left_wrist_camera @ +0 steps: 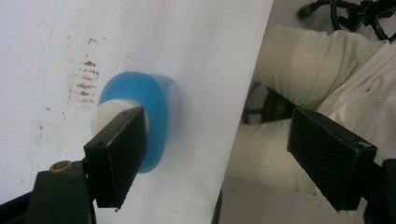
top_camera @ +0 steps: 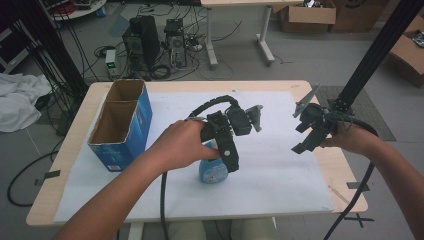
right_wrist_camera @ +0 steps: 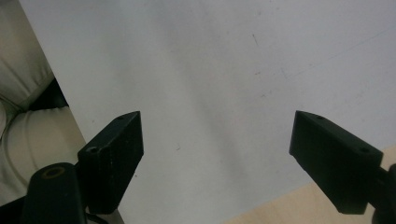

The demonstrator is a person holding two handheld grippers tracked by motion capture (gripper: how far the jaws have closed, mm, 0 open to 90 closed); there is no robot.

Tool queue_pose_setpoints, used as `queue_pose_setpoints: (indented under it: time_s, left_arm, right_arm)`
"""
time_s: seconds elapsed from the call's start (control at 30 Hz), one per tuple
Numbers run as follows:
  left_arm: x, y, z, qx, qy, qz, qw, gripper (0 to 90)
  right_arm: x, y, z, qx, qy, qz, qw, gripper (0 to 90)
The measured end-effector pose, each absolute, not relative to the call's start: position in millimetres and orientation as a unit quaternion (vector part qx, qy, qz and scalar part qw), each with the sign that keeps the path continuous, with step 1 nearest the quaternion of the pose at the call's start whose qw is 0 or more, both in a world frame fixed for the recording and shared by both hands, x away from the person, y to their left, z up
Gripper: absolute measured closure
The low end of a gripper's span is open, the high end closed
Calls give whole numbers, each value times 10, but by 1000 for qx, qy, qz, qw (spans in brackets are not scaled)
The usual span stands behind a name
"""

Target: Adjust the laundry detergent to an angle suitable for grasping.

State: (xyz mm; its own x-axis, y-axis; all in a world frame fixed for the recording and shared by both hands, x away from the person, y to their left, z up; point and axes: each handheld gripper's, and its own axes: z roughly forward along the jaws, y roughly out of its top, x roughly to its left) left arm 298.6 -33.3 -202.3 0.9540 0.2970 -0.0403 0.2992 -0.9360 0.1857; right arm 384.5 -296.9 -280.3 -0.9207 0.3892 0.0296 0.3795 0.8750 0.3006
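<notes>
A small blue bottle with a white cap stands upright on the white sheet near the table's front middle. My left gripper hangs just above it, pointing down, with a hand wrapped round its body. In the left gripper view the bottle lies partly behind the left jaw, while the left gripper stands wide open and does not touch it. My right gripper hovers over the sheet's right side. In its own view the right gripper is open over bare white paper.
An open-topped blue cardboard box with two compartments stands at the table's left. A black slanted post rises past the right rear corner. The person's legs sit just beyond the front edge.
</notes>
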Motion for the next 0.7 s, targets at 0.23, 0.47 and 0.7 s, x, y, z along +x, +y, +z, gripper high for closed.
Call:
queue_pose_setpoints:
  time_s: [0.23,0.47,0.7]
  left_arm:
    - [2994,-321,-2013,984,150,-5,94,210]
    - [2980,-309,-1996,984,151,-4,96,210]
    - [2954,-314,-1975,983,154,-2,99,210]
  right_arm:
    - [3850,-2965,-2801,199,968,153,16,176]
    - [3848,-2938,-2807,195,969,151,15,176]
    - [3841,-2943,-2779,197,968,153,17,176]
